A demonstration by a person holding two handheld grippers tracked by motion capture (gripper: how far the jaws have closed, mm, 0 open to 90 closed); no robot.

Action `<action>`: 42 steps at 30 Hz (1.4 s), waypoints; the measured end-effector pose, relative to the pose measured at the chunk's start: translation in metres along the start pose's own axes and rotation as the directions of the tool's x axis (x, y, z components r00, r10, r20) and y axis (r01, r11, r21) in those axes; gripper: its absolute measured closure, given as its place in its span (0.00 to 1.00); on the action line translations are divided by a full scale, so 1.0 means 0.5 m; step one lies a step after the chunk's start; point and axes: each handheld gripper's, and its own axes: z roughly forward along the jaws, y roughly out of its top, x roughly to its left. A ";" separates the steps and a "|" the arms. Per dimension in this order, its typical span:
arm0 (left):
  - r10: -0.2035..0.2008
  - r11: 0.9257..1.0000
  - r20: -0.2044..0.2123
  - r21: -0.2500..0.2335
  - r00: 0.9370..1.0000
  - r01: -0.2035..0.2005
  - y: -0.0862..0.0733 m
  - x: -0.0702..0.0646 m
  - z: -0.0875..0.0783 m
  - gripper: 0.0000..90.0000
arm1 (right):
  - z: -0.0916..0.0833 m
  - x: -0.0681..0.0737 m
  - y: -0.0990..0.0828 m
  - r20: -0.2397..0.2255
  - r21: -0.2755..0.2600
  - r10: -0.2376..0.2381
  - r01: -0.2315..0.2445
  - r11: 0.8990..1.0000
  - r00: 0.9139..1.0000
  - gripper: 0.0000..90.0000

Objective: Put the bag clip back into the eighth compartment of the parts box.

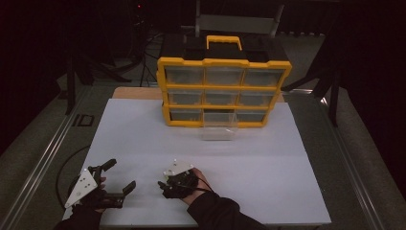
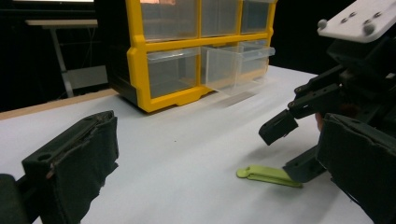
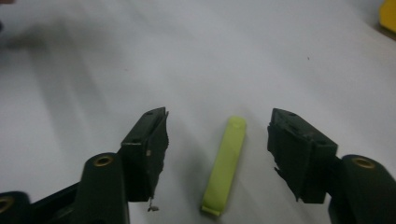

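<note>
Two jaws of the right hand-held gripper [image 3: 217,156] straddle, untouching, a green clip [image 3: 225,165]; centre it, then close squarely toward twelve o'clock.

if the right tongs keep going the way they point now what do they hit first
Probably the flat lime-green plastic strip lying between the open right tongs, then the white tabletop under it; depth is hard to judge.
</note>
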 end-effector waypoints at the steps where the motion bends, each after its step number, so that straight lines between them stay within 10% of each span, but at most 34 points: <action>1: 0.000 1.000 0.001 0.000 1.000 0.000 0.000 0.000 0.000 0.00 | 0.002 0.000 0.000 0.006 0.008 0.000 -0.001 1.000 1.000 0.46; 23: 0.001 1.000 0.004 0.006 1.000 -0.001 -0.001 0.000 0.002 0.00 | 0.039 0.002 -0.008 0.073 0.132 0.032 -0.042 0.990 0.997 0.72; 42: 0.002 1.000 0.004 0.012 1.000 -0.002 -0.002 0.001 0.003 0.00 | 0.029 -0.005 0.002 0.069 0.134 0.060 -0.069 0.989 0.996 0.87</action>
